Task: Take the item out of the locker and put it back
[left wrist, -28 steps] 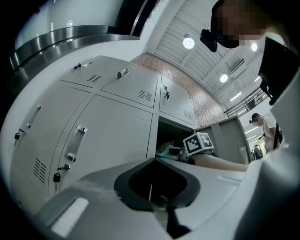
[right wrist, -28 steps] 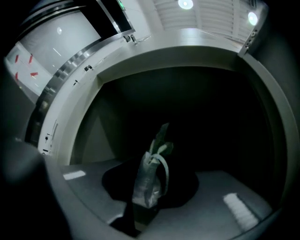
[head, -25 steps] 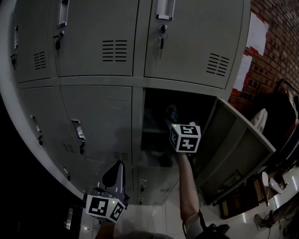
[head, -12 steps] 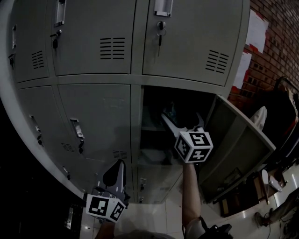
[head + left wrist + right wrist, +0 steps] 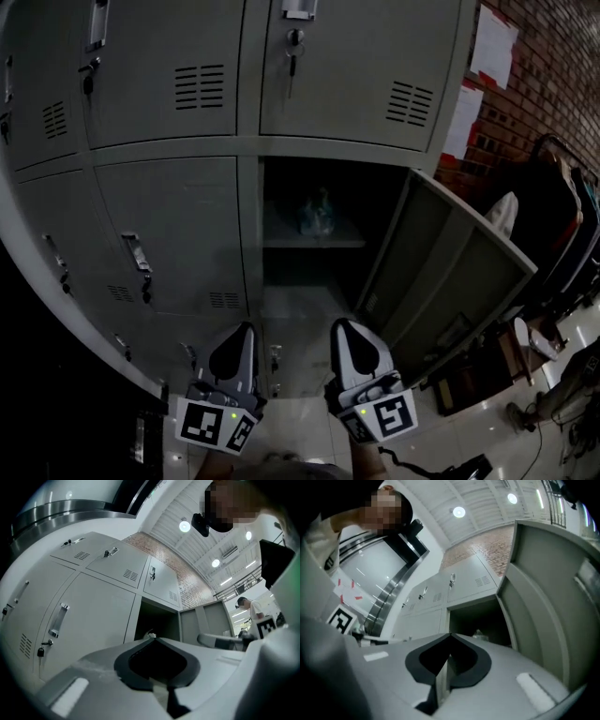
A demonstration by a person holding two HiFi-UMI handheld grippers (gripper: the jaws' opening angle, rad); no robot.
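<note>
The item [image 5: 317,214], a small pale, see-through thing, sits alone on the shelf [image 5: 281,242] inside the open locker [image 5: 309,281], with no gripper touching it. It peeks just over the jaw tips as a pale speck in the left gripper view [image 5: 149,633] and the right gripper view [image 5: 478,633]. My left gripper [image 5: 246,328] is held low in front of the lockers, shut and empty. Beside it my right gripper [image 5: 343,324] is outside the locker, below its opening, shut with nothing between its jaws.
The locker door [image 5: 450,272] stands swung out to the right. Closed lockers surround the open one, with a key [image 5: 293,42] in the door above. A brick wall [image 5: 553,66] with papers, a dark chair [image 5: 553,206] and floor clutter are at the right.
My right gripper has pulled back out of the locker and dropped down beside the left one, and its jaws have gone from open to shut. The item stays on the shelf.
</note>
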